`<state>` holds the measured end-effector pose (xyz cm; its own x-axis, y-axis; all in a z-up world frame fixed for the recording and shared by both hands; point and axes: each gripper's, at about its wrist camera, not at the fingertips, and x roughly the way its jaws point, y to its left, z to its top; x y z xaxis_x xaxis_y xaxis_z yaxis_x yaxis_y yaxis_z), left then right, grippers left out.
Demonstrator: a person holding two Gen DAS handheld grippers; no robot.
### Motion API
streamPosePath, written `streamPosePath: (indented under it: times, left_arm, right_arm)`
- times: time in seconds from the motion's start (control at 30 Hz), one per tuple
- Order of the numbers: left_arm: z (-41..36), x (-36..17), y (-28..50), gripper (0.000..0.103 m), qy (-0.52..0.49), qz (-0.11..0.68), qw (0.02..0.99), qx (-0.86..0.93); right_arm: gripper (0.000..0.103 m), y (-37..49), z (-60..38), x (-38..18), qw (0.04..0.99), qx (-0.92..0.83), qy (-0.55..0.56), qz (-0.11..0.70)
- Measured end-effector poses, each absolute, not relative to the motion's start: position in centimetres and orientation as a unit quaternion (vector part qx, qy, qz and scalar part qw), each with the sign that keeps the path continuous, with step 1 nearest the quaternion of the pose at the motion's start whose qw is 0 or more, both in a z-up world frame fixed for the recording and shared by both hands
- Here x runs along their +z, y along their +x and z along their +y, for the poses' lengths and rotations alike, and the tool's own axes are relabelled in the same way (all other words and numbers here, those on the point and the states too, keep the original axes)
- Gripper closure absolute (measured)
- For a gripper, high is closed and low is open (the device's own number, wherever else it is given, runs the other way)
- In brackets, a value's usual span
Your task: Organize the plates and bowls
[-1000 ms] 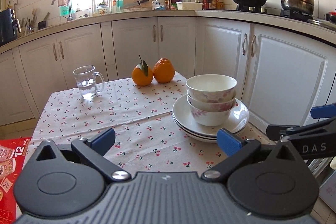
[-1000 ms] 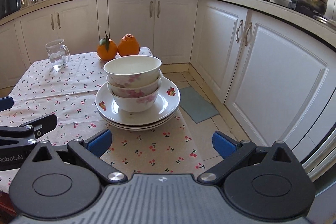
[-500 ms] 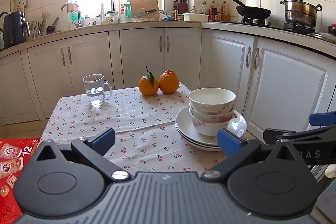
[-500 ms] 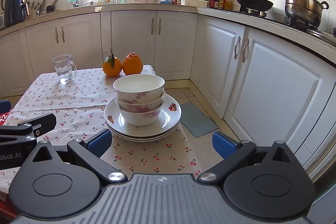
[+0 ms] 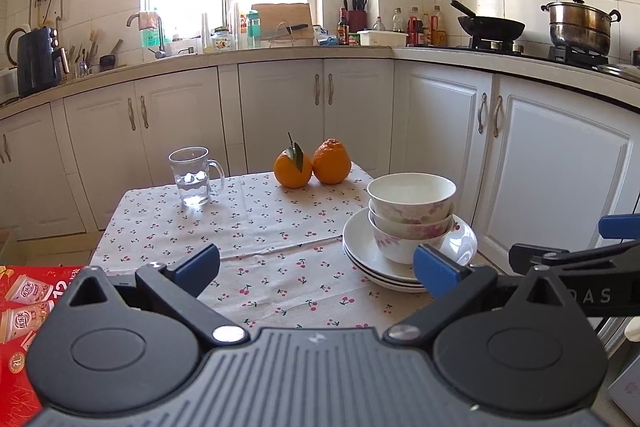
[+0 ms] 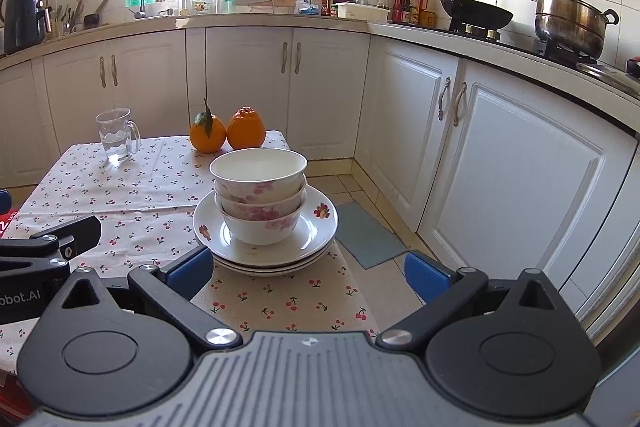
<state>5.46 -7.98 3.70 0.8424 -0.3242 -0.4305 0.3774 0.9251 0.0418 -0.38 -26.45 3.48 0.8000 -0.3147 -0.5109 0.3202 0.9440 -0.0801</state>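
Observation:
Three white bowls with pink flowers (image 5: 411, 215) (image 6: 259, 201) stand nested on a stack of three white plates (image 5: 362, 259) (image 6: 320, 231) at the right edge of a small table with a cherry-print cloth (image 5: 260, 227) (image 6: 132, 195). My left gripper (image 5: 316, 267) is open and empty, held back from the table's near edge, left of the stack. My right gripper (image 6: 306, 273) is open and empty, near the stack's front, apart from it. Each gripper shows at the side of the other's view.
A glass mug with water (image 5: 194, 175) (image 6: 116, 135) stands at the table's far left. Two oranges (image 5: 310, 165) (image 6: 226, 131) sit at the far edge. White cabinets (image 5: 552, 179) run behind and right. A red box (image 5: 24, 303) lies at the lower left.
Both grippers have pulled back and up from the table, so the stack looks smaller and farther. Both stay open. The bowls and plates have not moved.

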Motion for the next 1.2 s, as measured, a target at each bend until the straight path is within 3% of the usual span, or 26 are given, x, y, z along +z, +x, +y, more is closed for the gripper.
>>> streamPosePath:
  times: [1.2]
  left_arm:
    - [-8.33,3.79,5.2,0.001,0.075,0.206,0.961,-0.171]
  right_arm:
    - [0.0,-0.68,-26.43,3.54,0.948,-0.176,-0.001,0.264]
